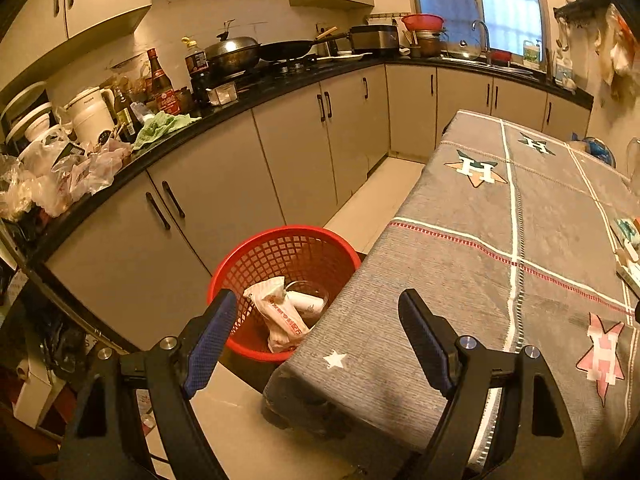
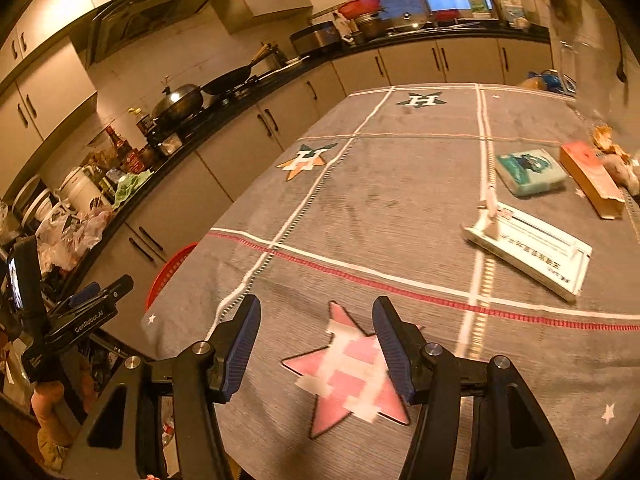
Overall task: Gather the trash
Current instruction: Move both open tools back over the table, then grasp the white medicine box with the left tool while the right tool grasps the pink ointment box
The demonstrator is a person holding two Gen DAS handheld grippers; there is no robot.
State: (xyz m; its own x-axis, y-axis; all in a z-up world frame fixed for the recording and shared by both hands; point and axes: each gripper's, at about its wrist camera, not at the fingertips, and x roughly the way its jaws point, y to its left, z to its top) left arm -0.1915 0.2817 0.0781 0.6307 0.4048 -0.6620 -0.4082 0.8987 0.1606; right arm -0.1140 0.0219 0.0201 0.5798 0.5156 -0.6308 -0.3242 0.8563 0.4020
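We hold the left gripper (image 1: 316, 336) wide open and empty, lower centre, above the red mesh plastic basket (image 1: 280, 248); the right gripper (image 2: 316, 344), lower centre, is half open and empty over the grey star-patterned tablecloth (image 2: 400, 208).

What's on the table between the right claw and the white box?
Nothing. In the right wrist view, only bare grey tablecloth with its red and white stripes lies between the open right gripper and the white box.

A wide stretch of grey tablecloth (image 2: 360, 200) lies bare across the table's near and left side. Along its right side sit a white flat box (image 2: 532, 252), a teal tissue pack (image 2: 530, 172) and an orange carton (image 2: 592, 180). The red basket (image 1: 256, 248) stands open-topped between table edge and cabinets (image 1: 224, 188).
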